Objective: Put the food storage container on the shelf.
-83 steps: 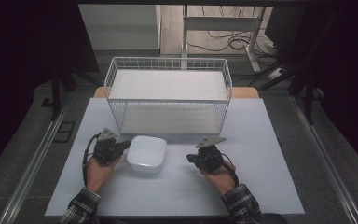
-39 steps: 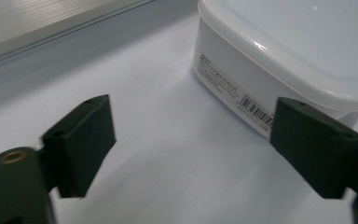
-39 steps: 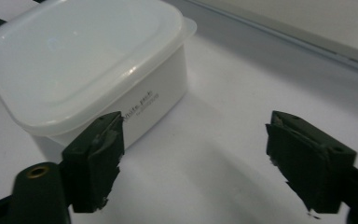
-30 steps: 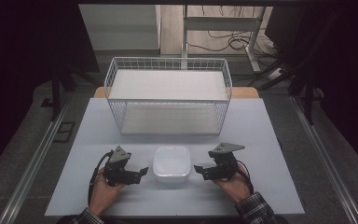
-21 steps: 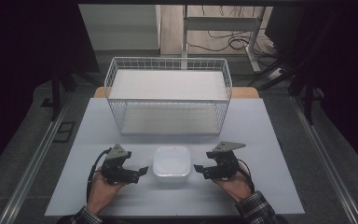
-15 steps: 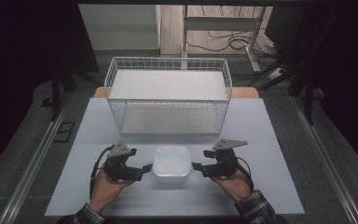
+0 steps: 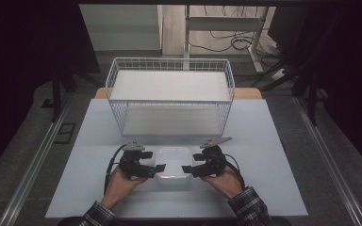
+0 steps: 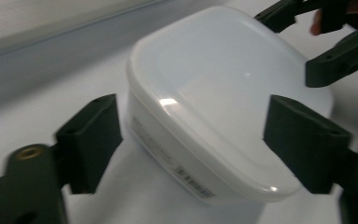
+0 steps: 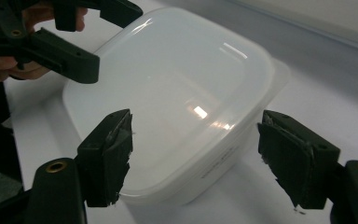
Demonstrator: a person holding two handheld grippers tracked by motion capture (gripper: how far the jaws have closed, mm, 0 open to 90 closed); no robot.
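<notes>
A white plastic container point(image 7: 172, 162) with a lid on it rests on the table near the front edge. My left gripper point(image 7: 154, 162) reaches its left side and my right gripper point(image 7: 191, 163) its right side. In the left gripper view the container point(image 8: 214, 84) has one corner between the black jaws of my left gripper point(image 8: 193, 144). Those jaws have just been closing, and the pads stand slightly off it. In the right gripper view the container point(image 9: 177, 79) lies between the jaws of my right gripper point(image 9: 196, 158). They have just opened a little and do not press.
A white wire basket point(image 7: 169, 120) with a white sheet in its bottom stands at the back of the pale table point(image 7: 264, 141). Dark floor and metal rails run along both sides. A plaid sleeve point(image 7: 247, 207) enters from the bottom.
Both grippers have moved inward from the sides until their jaws straddle the container. The left jaws have narrowed. Earlier still, the container lay farther left and back.
</notes>
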